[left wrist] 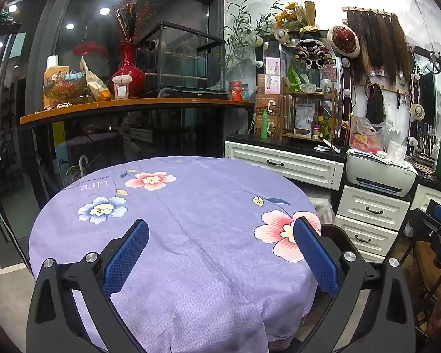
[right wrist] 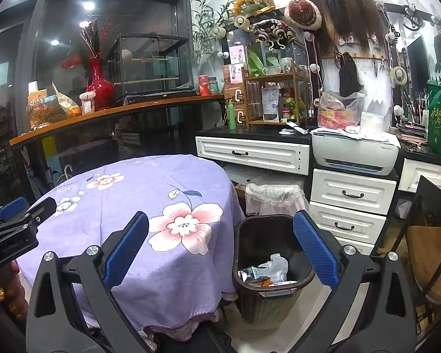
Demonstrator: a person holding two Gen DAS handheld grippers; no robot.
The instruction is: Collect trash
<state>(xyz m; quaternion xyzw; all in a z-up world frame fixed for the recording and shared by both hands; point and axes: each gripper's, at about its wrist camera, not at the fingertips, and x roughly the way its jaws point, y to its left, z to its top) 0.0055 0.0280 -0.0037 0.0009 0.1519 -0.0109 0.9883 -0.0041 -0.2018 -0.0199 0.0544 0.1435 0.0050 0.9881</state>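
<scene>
A round table with a purple floral cloth (left wrist: 191, 229) fills the left wrist view; it also shows in the right wrist view (right wrist: 126, 206). A dark brown trash bin (right wrist: 272, 267) stands on the floor right of the table, with crumpled white wrappers and scraps (right wrist: 267, 270) inside. My left gripper (left wrist: 220, 253) is open and empty above the near part of the cloth. My right gripper (right wrist: 220, 247) is open and empty, between the table edge and the bin. The left gripper also shows at the left edge of the right wrist view (right wrist: 11, 229).
A second bin lined with a white bag (right wrist: 275, 198) stands behind the brown one. White drawers (right wrist: 350, 206) and a printer (right wrist: 355, 153) are at the right. A wooden shelf (left wrist: 132, 106) with a red vase (left wrist: 128, 70) runs behind the table. A dark chair (right wrist: 426, 235) is at far right.
</scene>
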